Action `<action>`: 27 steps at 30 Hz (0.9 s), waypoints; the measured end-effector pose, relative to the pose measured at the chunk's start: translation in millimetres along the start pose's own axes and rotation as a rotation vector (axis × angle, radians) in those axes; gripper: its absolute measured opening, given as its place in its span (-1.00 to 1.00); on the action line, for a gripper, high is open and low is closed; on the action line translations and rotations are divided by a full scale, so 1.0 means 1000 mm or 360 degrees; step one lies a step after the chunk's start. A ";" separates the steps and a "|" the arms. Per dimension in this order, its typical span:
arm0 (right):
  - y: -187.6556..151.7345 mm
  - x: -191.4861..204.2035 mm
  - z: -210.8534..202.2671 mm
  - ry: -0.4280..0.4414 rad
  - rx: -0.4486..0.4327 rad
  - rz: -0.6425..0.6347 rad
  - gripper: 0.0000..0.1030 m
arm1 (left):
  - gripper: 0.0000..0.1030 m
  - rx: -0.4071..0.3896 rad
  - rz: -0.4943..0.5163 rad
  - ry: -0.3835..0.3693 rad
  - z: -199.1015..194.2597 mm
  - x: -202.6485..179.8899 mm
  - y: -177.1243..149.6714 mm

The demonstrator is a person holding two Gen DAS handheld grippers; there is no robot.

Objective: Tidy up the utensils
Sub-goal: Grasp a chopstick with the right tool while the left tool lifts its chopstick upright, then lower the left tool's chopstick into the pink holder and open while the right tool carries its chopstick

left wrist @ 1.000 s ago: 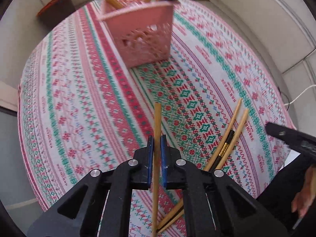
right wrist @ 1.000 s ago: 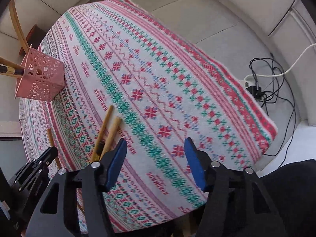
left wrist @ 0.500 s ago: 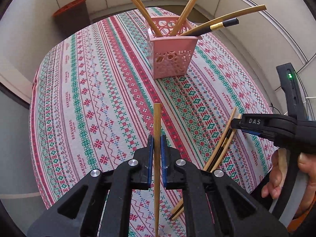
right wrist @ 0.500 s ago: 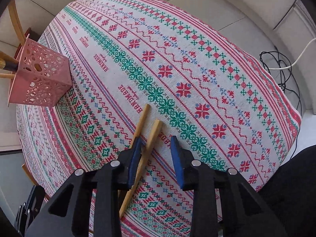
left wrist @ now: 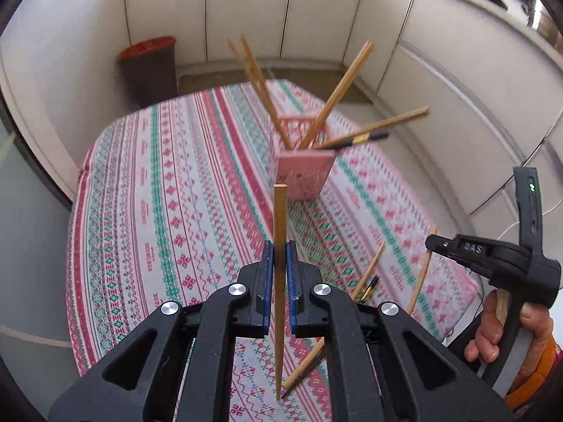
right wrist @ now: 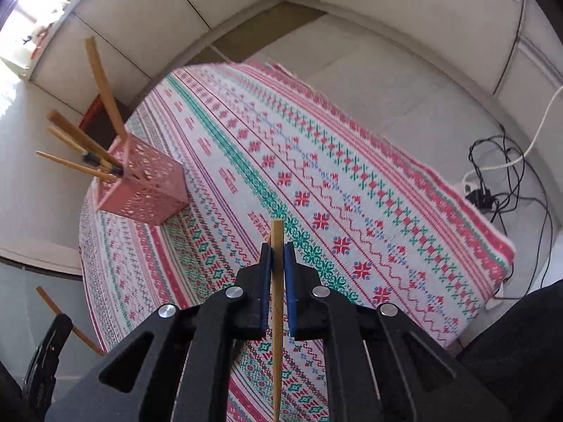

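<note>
A pink perforated holder [left wrist: 303, 175] [right wrist: 144, 186] stands on the patterned tablecloth with several chopsticks leaning out of it. My left gripper [left wrist: 280, 267] is shut on a wooden chopstick [left wrist: 280, 225], held above the cloth. My right gripper [right wrist: 277, 263] is shut on another wooden chopstick [right wrist: 277, 242], also lifted; it shows in the left wrist view [left wrist: 457, 246] with that chopstick [left wrist: 420, 274] hanging below. A wooden chopstick [left wrist: 369, 270] and a dark one [left wrist: 369, 286] lie on the cloth to the right of the left gripper.
A round table with a red, green and white cloth [left wrist: 169, 211] [right wrist: 352, 218]. A dark bin with a red rim [left wrist: 149, 66] stands behind it. Cables and a power strip [right wrist: 489, 183] lie on the floor to the right. White panelled walls surround.
My right gripper closed on one of the chopsticks lying on the cloth and lifted it. My left gripper rose and drew back from the holder, still holding its chopstick.
</note>
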State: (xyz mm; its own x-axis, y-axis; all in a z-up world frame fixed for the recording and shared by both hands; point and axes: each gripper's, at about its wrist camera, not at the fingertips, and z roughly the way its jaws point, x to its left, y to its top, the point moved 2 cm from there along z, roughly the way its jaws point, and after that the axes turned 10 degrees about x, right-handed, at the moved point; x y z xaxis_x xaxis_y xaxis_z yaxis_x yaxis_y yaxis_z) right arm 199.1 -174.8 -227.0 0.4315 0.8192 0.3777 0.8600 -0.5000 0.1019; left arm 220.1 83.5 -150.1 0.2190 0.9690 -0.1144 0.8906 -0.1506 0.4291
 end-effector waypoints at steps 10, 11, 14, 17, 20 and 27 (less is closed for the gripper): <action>-0.004 0.009 -0.117 0.0129 -0.0232 -0.0330 -0.85 | -0.88 -0.0246 -0.0005 0.0015 -0.064 -0.023 0.020; -0.001 0.014 -0.128 0.0155 -0.0248 -0.0349 -0.85 | -0.88 -0.0269 0.0007 0.0021 -0.071 -0.027 0.026; 0.008 0.031 -0.157 0.0250 -0.0256 -0.0392 -0.85 | -0.88 -0.0321 0.0050 0.0031 -0.093 -0.037 0.047; 0.018 0.051 -0.192 0.0367 -0.0292 -0.0444 -0.85 | -0.88 -0.0379 0.0088 0.0057 -0.114 -0.044 0.071; 0.032 0.074 -0.223 0.0474 -0.0368 -0.0486 -0.85 | -0.88 -0.0427 0.0089 0.0061 -0.128 -0.047 0.095; 0.064 0.110 -0.243 0.0488 -0.0533 -0.0541 -0.85 | -0.88 -0.0509 0.0060 0.0042 -0.135 -0.049 0.132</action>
State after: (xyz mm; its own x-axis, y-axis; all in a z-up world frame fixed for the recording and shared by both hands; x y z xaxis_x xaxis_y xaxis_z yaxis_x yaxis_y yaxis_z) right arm 235.5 -184.6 45.1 0.0036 0.8558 0.5173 0.7817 -0.3249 0.5323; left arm 273.2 42.2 33.2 0.2355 0.9692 -0.0715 0.7105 -0.1215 0.6931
